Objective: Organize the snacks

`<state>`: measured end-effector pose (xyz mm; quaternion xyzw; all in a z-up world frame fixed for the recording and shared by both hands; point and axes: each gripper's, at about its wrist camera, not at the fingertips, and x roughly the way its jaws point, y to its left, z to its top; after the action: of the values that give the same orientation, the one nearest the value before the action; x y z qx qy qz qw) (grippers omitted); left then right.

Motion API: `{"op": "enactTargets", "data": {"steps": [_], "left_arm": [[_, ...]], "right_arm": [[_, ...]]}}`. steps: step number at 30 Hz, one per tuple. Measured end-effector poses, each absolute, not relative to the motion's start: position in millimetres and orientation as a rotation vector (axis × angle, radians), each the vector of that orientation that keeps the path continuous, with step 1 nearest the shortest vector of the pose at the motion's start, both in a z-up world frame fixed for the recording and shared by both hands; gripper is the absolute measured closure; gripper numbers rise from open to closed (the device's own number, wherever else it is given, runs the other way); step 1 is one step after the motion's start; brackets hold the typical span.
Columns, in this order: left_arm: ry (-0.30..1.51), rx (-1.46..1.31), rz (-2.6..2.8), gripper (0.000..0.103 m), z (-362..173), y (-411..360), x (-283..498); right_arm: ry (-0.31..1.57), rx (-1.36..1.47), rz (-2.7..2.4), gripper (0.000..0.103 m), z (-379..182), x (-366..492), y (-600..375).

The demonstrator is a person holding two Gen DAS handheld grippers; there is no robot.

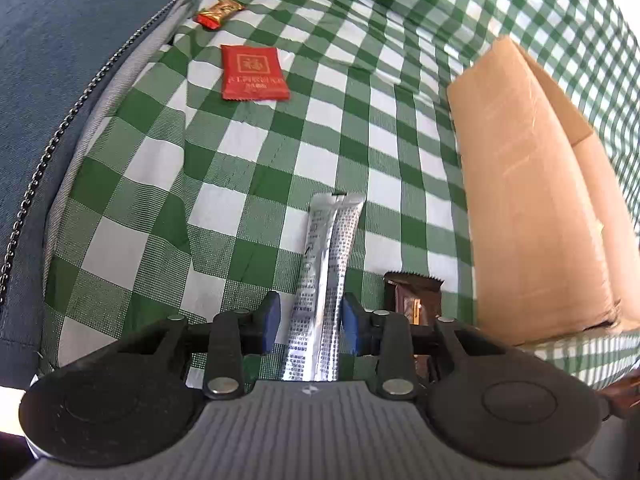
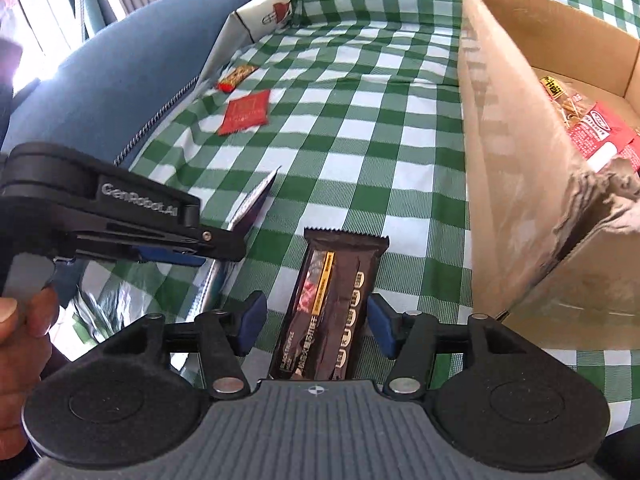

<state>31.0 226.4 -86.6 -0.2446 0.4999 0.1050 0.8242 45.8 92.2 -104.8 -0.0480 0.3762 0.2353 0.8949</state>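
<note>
A silver stick packet (image 1: 324, 280) lies on the green checked cloth between the fingers of my left gripper (image 1: 309, 322), whose jaws stand open on either side of it. A dark brown snack bar (image 2: 334, 304) lies between the open jaws of my right gripper (image 2: 316, 328); it also shows in the left wrist view (image 1: 414, 294). The left gripper (image 2: 224, 240) appears in the right wrist view, to the left, over the silver packet (image 2: 256, 196). A cardboard box (image 2: 516, 152) stands to the right with several snacks (image 2: 592, 132) inside.
A red flat packet (image 1: 254, 74) and a small red-gold candy (image 1: 218, 12) lie at the far left of the cloth, near a blue cushion (image 1: 60, 80) with a zipper. A white printed box (image 2: 256, 12) stands at the back. The cardboard box (image 1: 532, 200) walls off the right.
</note>
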Motion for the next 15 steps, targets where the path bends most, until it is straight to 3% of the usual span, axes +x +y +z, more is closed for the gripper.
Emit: {"op": "enactTargets", "data": {"steps": [5,15], "left_arm": [[1.07,-0.445,0.205,0.054,-88,216,34],[1.074,-0.384,0.201,0.049,-88,208,34]], "right_arm": [[0.791,-0.106,0.484,0.042,-107,47,92],[0.801,-0.115,0.483,0.04,-110,47,92]]}}
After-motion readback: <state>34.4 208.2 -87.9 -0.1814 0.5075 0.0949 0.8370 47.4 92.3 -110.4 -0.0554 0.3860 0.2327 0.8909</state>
